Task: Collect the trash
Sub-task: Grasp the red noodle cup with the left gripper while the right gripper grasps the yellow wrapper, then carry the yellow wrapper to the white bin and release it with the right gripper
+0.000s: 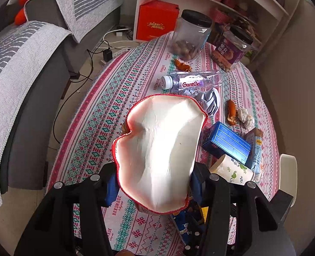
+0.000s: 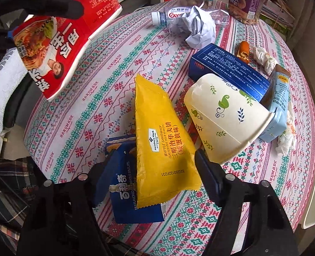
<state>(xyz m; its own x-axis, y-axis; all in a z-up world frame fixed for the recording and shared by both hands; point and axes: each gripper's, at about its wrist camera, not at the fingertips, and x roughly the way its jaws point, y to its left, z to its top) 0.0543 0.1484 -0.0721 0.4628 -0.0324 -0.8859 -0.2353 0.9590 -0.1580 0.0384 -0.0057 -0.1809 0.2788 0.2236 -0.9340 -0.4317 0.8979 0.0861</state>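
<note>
The left gripper (image 1: 155, 183) clamps the squashed red noodle tub (image 1: 164, 149), held clear of the surface (image 2: 93, 106) with its white inside empty (nothing collected in it so far). The right gripper (image 2: 155, 170) straddles the yellow waffle wrapper (image 2: 161, 140) lying on a blue biscuit packet (image 2: 125, 192); whether its pads press yet, I cannot tell. Nearly everything remains: the paper cup (image 2: 225, 115), blue box (image 2: 227, 68), crumpled paper (image 2: 195, 27), water bottle (image 1: 189, 81), carton (image 2: 279, 106), peel (image 2: 243, 52) and tissue (image 2: 264, 59). I'd judge the job barely begun.
</note>
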